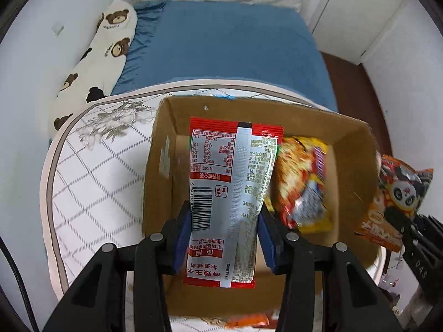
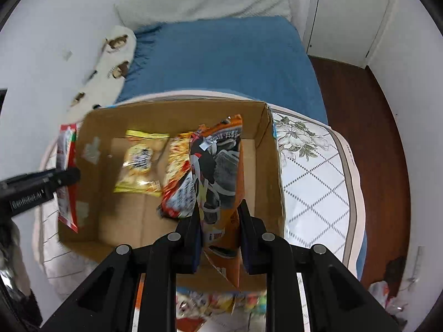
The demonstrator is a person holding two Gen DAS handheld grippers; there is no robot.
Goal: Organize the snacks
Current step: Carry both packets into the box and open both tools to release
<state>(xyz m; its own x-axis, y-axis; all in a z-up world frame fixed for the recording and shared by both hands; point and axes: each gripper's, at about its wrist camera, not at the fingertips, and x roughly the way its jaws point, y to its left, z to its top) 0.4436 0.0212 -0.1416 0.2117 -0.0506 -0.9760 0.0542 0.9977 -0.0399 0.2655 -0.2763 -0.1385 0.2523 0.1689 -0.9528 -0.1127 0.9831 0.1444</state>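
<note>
An open cardboard box [image 1: 351, 149] [image 2: 271, 166] stands on a small white table. My left gripper [image 1: 225, 221] is shut on a red and silver snack packet [image 1: 229, 182] and holds it over the box's left part; this packet also shows at the box's left wall in the right wrist view [image 2: 66, 177]. My right gripper [image 2: 220, 229] is shut on an orange panda snack bag [image 2: 218, 171], held over the box's right part; it shows in the left wrist view [image 1: 398, 193]. Inside the box lie a yellow packet [image 2: 139, 163] and a red-orange packet [image 1: 301, 182] [image 2: 177, 179].
The table's patterned white top [image 1: 91, 182] [image 2: 313, 182] surrounds the box. More loose snack packets [image 2: 221, 303] lie on the table near me. Behind is a blue bed [image 1: 227, 47] with a bear-print pillow [image 1: 97, 55]. A door [image 2: 351, 13] and brown floor [image 2: 357, 127] are at right.
</note>
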